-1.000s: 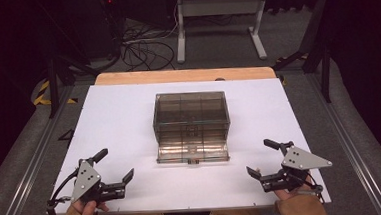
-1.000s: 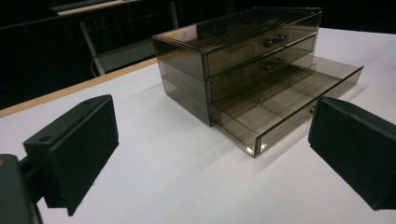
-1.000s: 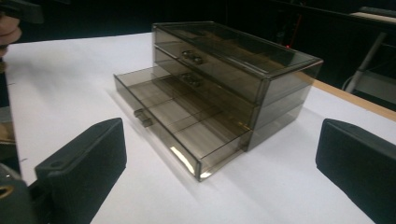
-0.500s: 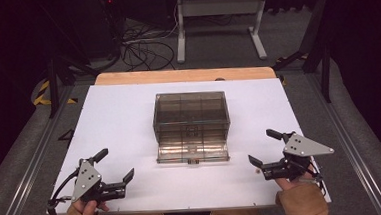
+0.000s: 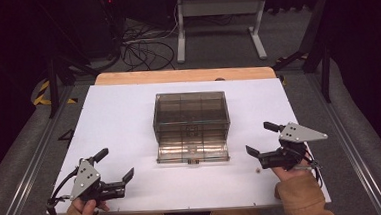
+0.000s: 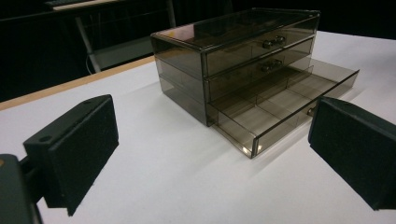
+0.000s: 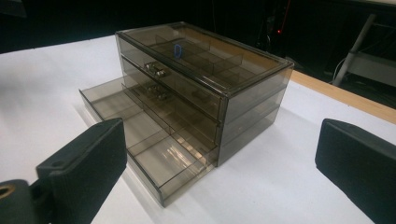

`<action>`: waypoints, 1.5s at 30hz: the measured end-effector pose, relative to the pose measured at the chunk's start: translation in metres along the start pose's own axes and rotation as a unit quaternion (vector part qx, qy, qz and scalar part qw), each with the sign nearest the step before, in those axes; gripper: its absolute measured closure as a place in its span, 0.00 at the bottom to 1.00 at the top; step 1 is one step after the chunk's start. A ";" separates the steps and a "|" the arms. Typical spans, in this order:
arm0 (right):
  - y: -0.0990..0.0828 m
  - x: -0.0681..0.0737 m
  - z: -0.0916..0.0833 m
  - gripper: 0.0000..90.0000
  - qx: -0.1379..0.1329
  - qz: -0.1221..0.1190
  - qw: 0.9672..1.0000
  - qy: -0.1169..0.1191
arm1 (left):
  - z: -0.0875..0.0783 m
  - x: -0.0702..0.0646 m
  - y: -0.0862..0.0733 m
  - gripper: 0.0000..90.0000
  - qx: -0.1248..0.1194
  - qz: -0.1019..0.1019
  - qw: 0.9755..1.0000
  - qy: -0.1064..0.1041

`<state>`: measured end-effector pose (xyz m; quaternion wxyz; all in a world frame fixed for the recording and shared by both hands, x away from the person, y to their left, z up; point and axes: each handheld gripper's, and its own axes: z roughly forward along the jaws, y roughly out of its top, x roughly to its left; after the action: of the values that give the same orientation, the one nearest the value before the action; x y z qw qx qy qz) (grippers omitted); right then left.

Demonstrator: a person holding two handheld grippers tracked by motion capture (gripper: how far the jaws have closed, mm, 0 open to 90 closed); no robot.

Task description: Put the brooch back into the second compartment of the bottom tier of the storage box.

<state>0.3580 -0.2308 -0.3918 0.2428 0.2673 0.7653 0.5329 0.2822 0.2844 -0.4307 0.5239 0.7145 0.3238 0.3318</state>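
A smoky clear three-drawer box (image 5: 190, 110) stands in the middle of the white table (image 5: 114, 117). Its bottom drawer (image 5: 192, 151) is pulled out toward me and its compartments look empty. In the right gripper view a small blue item (image 7: 177, 50) lies inside the top drawer of the drawer box (image 7: 205, 88). My left gripper (image 5: 115, 163) rests open near the front left edge, well apart from the box. My right gripper (image 5: 260, 138) is open just right of the pulled-out drawer, holding nothing. The left gripper view looks between open jaws at the drawer box (image 6: 238, 70).
A tiny pale object (image 5: 258, 170) lies on the table just in front of my right gripper. A wooden strip (image 5: 186, 75) edges the far side of the table. Beyond it are cables (image 5: 145, 50) and a stand's legs (image 5: 218, 15) on the floor.
My right gripper has moved forward and left, from the front right corner toward the box's open drawer. The left gripper has stayed put.
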 end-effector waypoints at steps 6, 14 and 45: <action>-0.001 -0.004 0.004 0.00 0.010 0.000 1.000 -0.004 | 0.001 -0.002 0.000 0.03 0.002 0.002 1.000 0.000; 0.004 -0.004 0.004 0.01 0.062 -0.017 0.998 -0.028 | 0.001 -0.002 0.000 0.03 0.002 0.008 1.000 0.001; -0.016 -0.019 0.006 0.23 0.237 0.024 0.971 -0.033 | 0.001 -0.002 0.000 0.03 0.003 0.008 1.000 -0.003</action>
<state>0.3737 -0.2440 -0.4076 0.1846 0.3529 0.8547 0.3331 0.2815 0.2820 -0.4309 0.5203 0.7193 0.3179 0.3329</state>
